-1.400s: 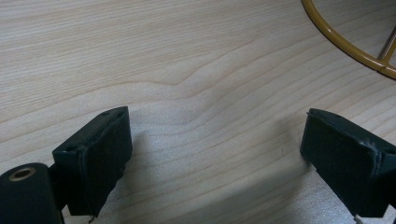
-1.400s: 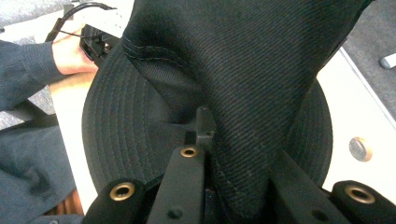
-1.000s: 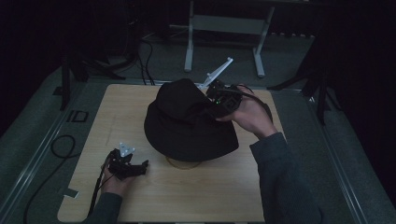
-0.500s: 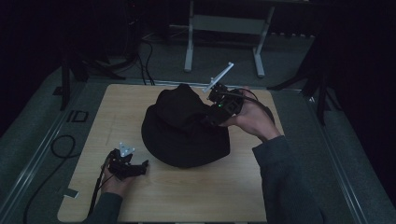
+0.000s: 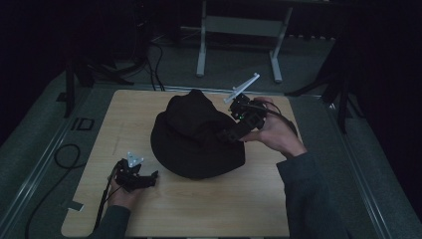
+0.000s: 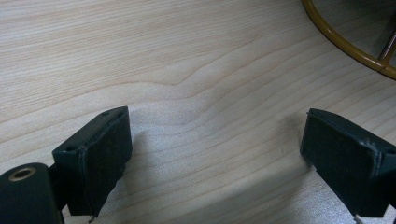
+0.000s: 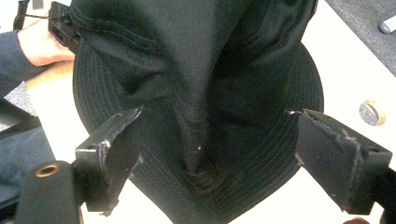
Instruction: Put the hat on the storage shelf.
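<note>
Light wooden counter (image 5: 209,209) under everything, dim floor and a grey metal stand (image 5: 239,30) well beyond its far edge

Black brimmed hat (image 5: 196,137) slumped near the middle of the counter, brim flat on the wood, crown rumpled and pushed up toward the right tongs (image 5: 234,130); from the right gripper view, hat (image 7: 201,93) directly ahead of the jaws and between them, a creased ridge of cloth running down the middle

Person's right hand (image 5: 276,134) wrapped round the right tongs at the hat's right side, sleeve (image 5: 311,199) trailing back to the near edge; grey three-cornered plate (image 5: 242,87) sticking up above them. Jaws spread wide in the right gripper view, one either side of the creased cloth, neither visibly pinching it

Left tongs (image 5: 144,178) low over the counter, well apart from the right pair and just off the hat's near-left brim, held by the left hand (image 5: 124,194), a small grey plate (image 5: 134,160) on top. Jaws wide apart in the left gripper view, bare wood (image 6: 196,84) between them, nothing gripped

Curved yellow wire hoop (image 6: 345,44) ahead and to the right of the left tongs in that view

Small round disc (image 7: 372,112) on the counter past the hat's brim, right of the right tongs in the right gripper view
</note>
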